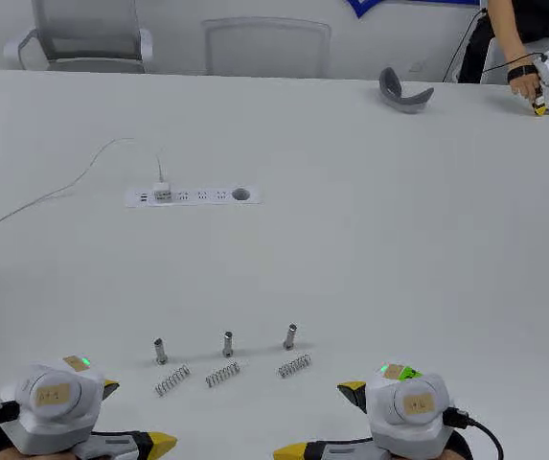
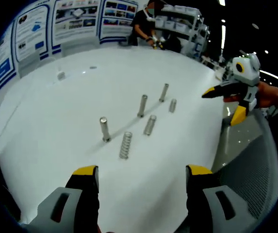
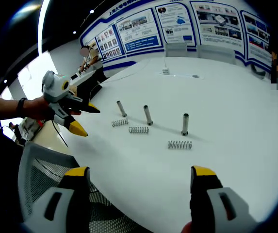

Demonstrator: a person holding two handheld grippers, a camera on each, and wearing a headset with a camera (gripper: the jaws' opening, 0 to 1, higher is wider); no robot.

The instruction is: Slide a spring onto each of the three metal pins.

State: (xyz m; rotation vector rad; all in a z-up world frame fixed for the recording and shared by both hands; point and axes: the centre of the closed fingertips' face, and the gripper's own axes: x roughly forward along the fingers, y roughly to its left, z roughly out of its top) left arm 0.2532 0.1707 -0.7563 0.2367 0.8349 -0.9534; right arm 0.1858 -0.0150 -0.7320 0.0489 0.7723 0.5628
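While held low over the near edge of the table (image 1: 370, 249), short of the work, aimed inward at it from either side: left gripper (image 2: 142, 171) with jaws spread wide and nothing between them, right gripper (image 3: 139, 171) likewise parted and empty. Standing upright in a shallow row just ahead, apart from one another: left pin (image 1: 161, 352), middle pin (image 1: 228, 344), right pin (image 1: 290, 336). Lying flat on the near side of each, just beside its base and not touching it: left spring (image 1: 171, 380), middle spring (image 1: 222, 374), right spring (image 1: 294, 365). Laid out that way, by the look of it, to pair one spring with one pin and keep each carry short. None threaded yet, so judged to be at the very start, before the first pick. Plenty of bare white surface beyond the row and to both sides; power strip (image 1: 193, 195) well apart, farther back, no hindrance. Less room on the near side, with the springs nearest the edge: worth pinching squarely rather than nudging, to avoid rolling any off toward the lap.
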